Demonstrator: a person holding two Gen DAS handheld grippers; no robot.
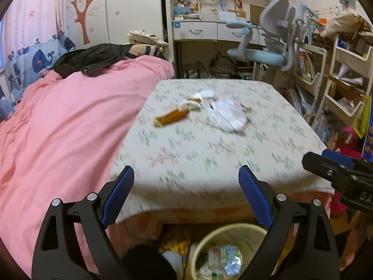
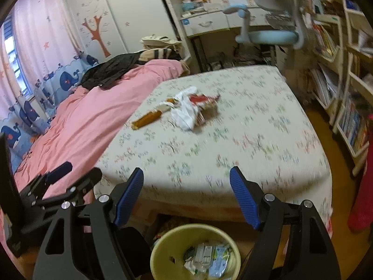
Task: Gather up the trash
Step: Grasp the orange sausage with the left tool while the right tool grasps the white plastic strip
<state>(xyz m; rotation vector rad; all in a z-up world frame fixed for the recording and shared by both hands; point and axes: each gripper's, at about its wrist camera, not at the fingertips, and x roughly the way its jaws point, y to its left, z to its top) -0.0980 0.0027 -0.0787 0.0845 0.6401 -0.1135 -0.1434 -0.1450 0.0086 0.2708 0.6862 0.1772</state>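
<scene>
Nearest, a pale yellow waste bin (image 2: 163, 252) is sitting on the floor below both tools, already holding wrappers (image 2: 207, 260). The left gripper (image 1: 186, 182) and right gripper (image 2: 186, 184) are both hovering over the near edge of the floral-sheeted mattress (image 2: 244, 140), each with its blue pads spread wide and gripping nothing. Farther on, mid-mattress, an orange-brown wrapper (image 2: 146, 120) is lying just beside a crumpled white bag (image 2: 186, 114) and a red-and-white packet (image 2: 205, 100). A pink duvet (image 1: 58, 128) is lying to the left.

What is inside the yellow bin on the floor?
The bin holds crumpled wrappers, white, blue and green. Whatever lies under them is covered, and the right tongs hide part of the rim.
</scene>
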